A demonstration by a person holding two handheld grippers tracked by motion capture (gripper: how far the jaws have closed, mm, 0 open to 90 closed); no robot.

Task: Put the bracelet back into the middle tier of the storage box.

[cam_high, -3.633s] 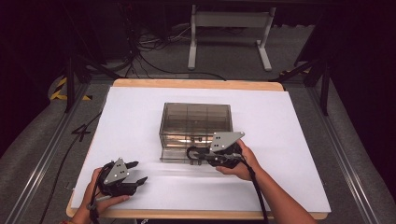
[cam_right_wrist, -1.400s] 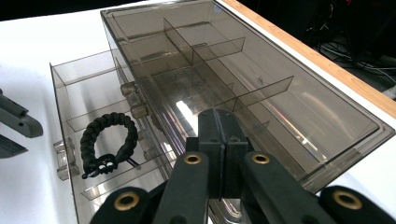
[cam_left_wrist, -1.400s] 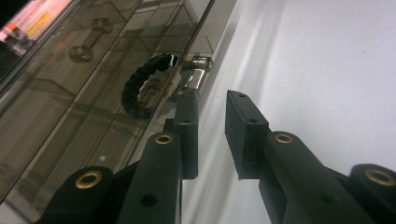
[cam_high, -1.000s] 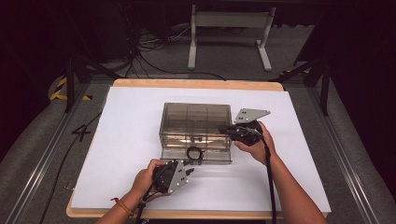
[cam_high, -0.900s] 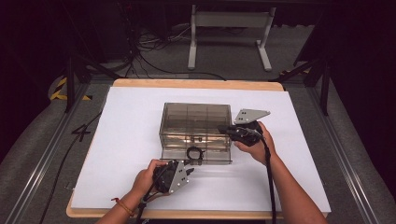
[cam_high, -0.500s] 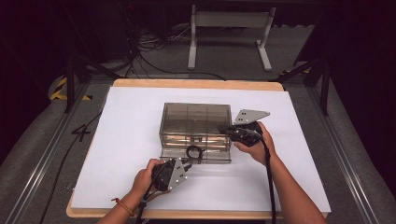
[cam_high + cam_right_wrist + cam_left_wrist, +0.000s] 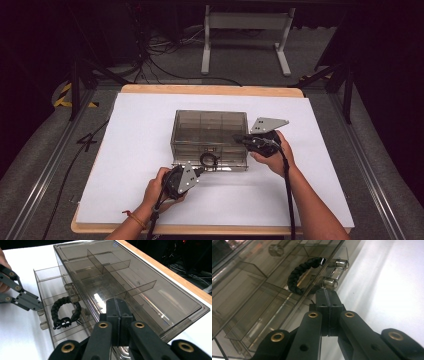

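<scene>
Smoky clear plastic drawer box (image 7: 210, 135), mid-tabletop: bottom drawer (image 7: 50, 315) part open, black braided bracelet (image 7: 65, 312) inside. Left gripper (image 7: 327, 296) just clenched at metal handle (image 7: 334, 273), grasping nothing; right gripper (image 7: 117, 306) clenched empty on lid. Closing outstanding.

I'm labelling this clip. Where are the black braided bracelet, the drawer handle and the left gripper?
black braided bracelet (image 7: 65, 312), right gripper view, on its braided loop.
drawer handle (image 7: 335, 273), left gripper view, on its clear bar.
left gripper (image 7: 327, 293), left gripper view, at its closed fingertips.

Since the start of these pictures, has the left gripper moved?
Yes. The left gripper went from the table's near-left corner rightward to the smoky box's drawer front.
</scene>
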